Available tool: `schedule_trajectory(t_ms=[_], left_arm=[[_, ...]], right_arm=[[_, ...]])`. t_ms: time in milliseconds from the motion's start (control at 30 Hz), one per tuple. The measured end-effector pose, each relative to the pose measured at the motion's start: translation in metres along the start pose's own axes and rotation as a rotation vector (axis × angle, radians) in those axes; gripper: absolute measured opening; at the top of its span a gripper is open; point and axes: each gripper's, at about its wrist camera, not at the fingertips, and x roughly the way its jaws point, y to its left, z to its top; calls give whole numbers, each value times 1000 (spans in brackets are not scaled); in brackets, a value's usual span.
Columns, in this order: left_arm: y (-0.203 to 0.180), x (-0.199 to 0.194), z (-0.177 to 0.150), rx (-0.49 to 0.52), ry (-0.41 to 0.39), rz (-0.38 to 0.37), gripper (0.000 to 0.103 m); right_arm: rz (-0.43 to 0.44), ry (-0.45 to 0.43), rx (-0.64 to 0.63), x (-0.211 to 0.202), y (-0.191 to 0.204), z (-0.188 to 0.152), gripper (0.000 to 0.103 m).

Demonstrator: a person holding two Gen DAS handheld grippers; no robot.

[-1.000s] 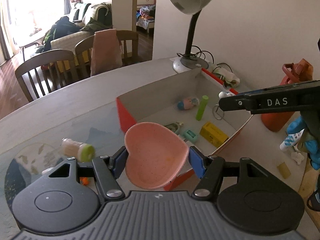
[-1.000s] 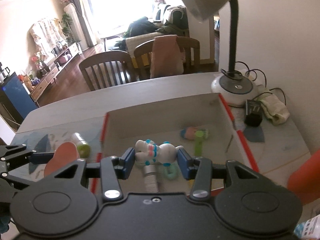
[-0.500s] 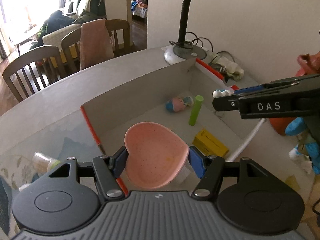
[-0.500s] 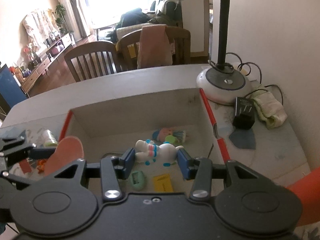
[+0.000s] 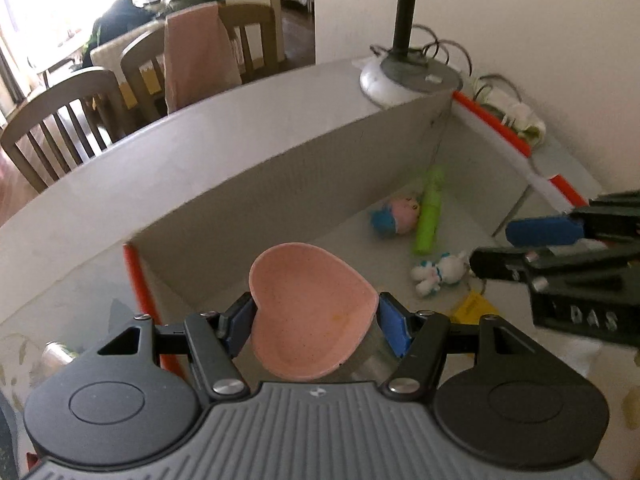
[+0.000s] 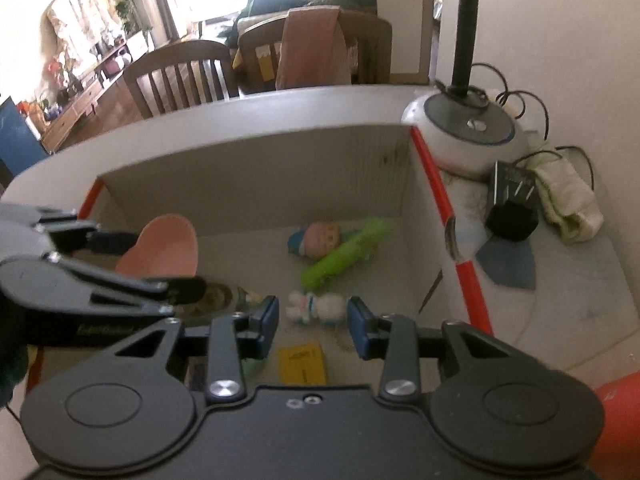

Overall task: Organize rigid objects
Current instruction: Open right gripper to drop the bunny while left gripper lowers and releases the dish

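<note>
My left gripper (image 5: 314, 320) is shut on a pink heart-shaped dish (image 5: 310, 312) and holds it over the near left part of the red-edged cardboard box (image 5: 280, 184). My right gripper (image 6: 312, 322) is open above the box floor. The white astronaut figure (image 6: 316, 306) lies loose on the floor below it; it also shows in the left wrist view (image 5: 438, 272). A pink and blue doll (image 6: 316, 238), a green tube (image 6: 344, 258) and a yellow card (image 6: 302, 364) lie in the box too.
A desk lamp base (image 6: 466, 136) stands behind the box's far right corner, with a black plug (image 6: 512, 204) and a cloth (image 6: 568, 200) beside it. An orange object (image 6: 620, 412) sits at the right. Chairs (image 6: 180, 76) stand beyond the table.
My right gripper has opened and the astronaut figure has dropped onto the box floor. My left gripper has carried the pink dish further over the box.
</note>
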Motion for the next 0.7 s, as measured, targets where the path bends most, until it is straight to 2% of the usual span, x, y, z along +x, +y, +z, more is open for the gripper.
schedule_trajectory(t_ms=[400,700], left_arm=[[1,43,7,-35,148,-24,66],[3,45,6,-42,162,-18,65]], right_arm=[[49,33,-26,7,-1,-8,40],[62,44,-22,7,-2,-10,44]])
